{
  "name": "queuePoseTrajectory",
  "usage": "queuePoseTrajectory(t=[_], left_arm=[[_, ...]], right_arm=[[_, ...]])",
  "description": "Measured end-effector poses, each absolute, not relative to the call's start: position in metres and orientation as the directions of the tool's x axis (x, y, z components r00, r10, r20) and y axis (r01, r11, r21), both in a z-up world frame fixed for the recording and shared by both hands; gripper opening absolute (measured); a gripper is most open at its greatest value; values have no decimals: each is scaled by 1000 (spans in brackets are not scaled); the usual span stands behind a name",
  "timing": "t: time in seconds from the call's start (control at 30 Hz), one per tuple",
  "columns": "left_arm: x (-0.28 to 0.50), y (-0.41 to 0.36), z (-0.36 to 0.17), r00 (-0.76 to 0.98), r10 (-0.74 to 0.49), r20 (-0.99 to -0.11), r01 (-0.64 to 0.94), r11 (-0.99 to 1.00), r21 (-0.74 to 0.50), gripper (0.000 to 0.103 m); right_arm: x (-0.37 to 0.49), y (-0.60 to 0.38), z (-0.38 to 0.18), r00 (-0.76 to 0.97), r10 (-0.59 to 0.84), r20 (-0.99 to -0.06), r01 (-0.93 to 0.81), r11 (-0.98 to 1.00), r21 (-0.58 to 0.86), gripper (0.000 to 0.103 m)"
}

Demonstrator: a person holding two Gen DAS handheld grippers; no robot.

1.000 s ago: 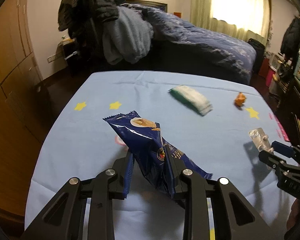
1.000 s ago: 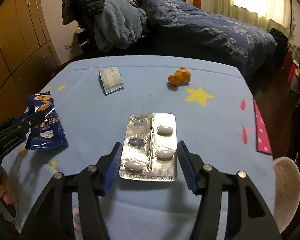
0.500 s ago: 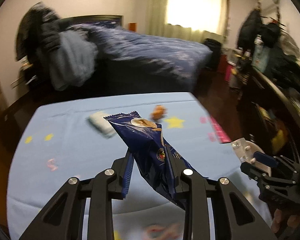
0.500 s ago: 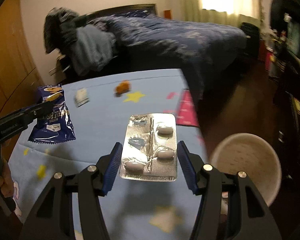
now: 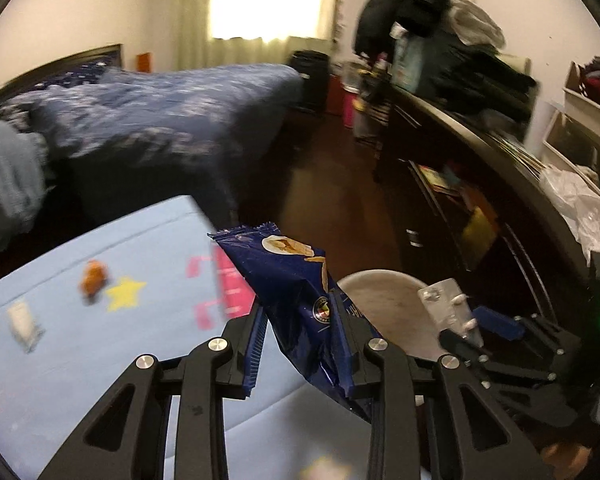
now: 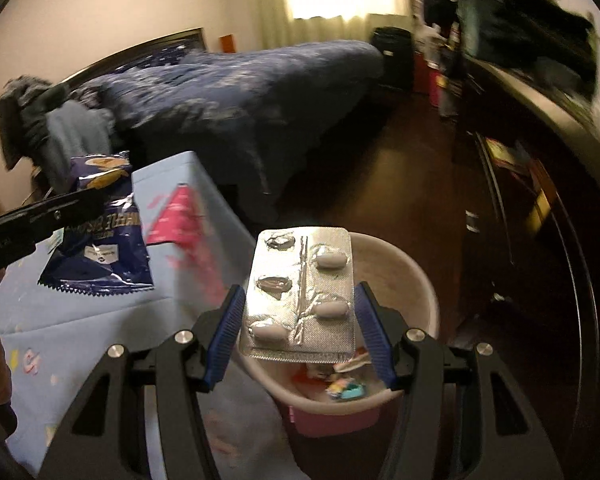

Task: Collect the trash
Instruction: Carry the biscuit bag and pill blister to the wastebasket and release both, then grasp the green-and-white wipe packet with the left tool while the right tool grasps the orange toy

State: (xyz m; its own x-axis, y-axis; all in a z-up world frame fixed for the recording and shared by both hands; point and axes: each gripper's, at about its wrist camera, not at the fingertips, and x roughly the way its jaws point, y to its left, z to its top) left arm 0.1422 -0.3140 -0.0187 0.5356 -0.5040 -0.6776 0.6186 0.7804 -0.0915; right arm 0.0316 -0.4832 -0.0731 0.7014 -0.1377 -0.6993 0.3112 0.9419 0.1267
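My left gripper is shut on a dark blue snack wrapper and holds it in the air past the table's right edge. My right gripper is shut on a silver pill blister pack and holds it over a round beige trash bin with colourful scraps inside. The bin also shows in the left wrist view, with the right gripper and blister pack above it. The wrapper and left gripper show at the left of the right wrist view.
The light blue table still holds an orange scrap and a white packet. A bed stands behind. A dark cluttered dresser runs along the right, with dark floor between.
Both grippers have swung right with their loads, from over the table to the bin beside it. The blister pack is now above the bin's opening.
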Motion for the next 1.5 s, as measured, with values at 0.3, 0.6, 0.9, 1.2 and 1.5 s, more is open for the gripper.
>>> queuePoseTrajectory(t=[0.3,0.6,0.9,1.2,1.5], left_arm=[[150,-389,-54,476,-500,-723,671,738,-69,54],[150,-392,-49,498,-517,-696,674,736,-65,81],[146,-334,-29,572,-500,-650,611,789,-68,89],[156,-210,-18,733,-256,-630,347,937,23,99],[208,-111,-37,751,-2,-661,69,995,75,99]], right_arm=[[35,-515,-101,672,-184,-717,378,918,118,57],[46,-525,-112,670,-184,-719,385,914,125,66],[46,-494,-92,697,-150,-701,329,936,126,70],[62,-395,-51,753,3,-658,92,990,110,82],[115,-303,-29,755,106,-647,-88,994,60,84]])
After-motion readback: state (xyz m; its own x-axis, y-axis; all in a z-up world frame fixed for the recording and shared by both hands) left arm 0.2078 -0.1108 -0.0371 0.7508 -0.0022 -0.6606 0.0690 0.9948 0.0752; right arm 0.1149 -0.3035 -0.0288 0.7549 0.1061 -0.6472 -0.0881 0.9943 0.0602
